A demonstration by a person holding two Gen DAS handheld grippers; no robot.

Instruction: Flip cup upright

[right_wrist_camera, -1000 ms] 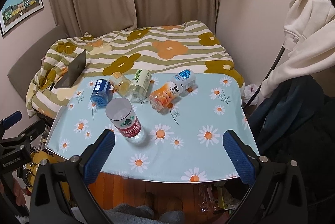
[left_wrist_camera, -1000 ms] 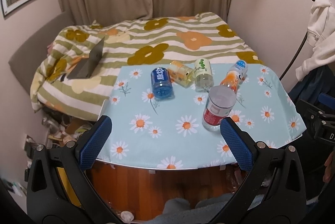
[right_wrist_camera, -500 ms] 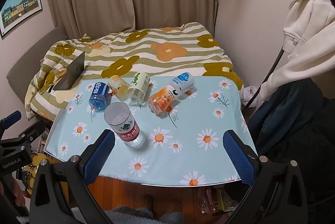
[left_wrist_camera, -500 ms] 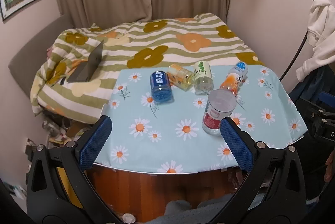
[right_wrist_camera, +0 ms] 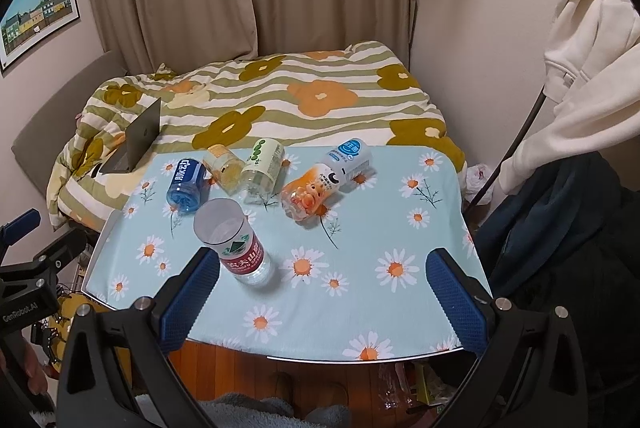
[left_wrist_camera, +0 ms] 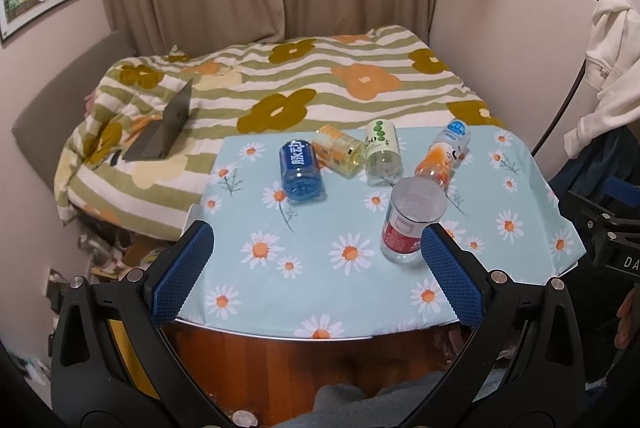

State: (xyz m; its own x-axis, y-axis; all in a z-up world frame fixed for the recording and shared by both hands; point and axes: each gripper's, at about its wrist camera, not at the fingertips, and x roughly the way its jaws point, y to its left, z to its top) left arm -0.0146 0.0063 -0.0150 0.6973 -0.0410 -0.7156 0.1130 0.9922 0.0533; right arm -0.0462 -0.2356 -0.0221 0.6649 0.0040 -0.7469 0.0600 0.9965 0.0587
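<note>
A clear cup with a red label (left_wrist_camera: 408,224) (right_wrist_camera: 236,244) stands upright on the daisy tablecloth (left_wrist_camera: 320,268) (right_wrist_camera: 360,228), open end up. Behind it lie several cups on their sides: a blue one (left_wrist_camera: 300,168) (right_wrist_camera: 186,182), a yellow-orange one (left_wrist_camera: 340,150) (right_wrist_camera: 224,168), a green-dotted one (left_wrist_camera: 382,152) (right_wrist_camera: 264,162) and an orange-and-white one (left_wrist_camera: 442,154) (right_wrist_camera: 324,184). My left gripper (left_wrist_camera: 316,276) is open and empty above the table's near edge. My right gripper (right_wrist_camera: 324,296) is open and empty above the near edge, its left finger (right_wrist_camera: 192,296) close to the red-label cup.
A bed with a striped flower quilt (left_wrist_camera: 300,84) lies behind the table, with a half-open laptop (left_wrist_camera: 164,132) on it. White clothing (right_wrist_camera: 580,60) hangs at the right over dark fabric. Clutter lies on the floor at the left.
Both grippers have drawn back and risen slightly, so the table looks a little farther away. The cups have not moved. Both stay open.
</note>
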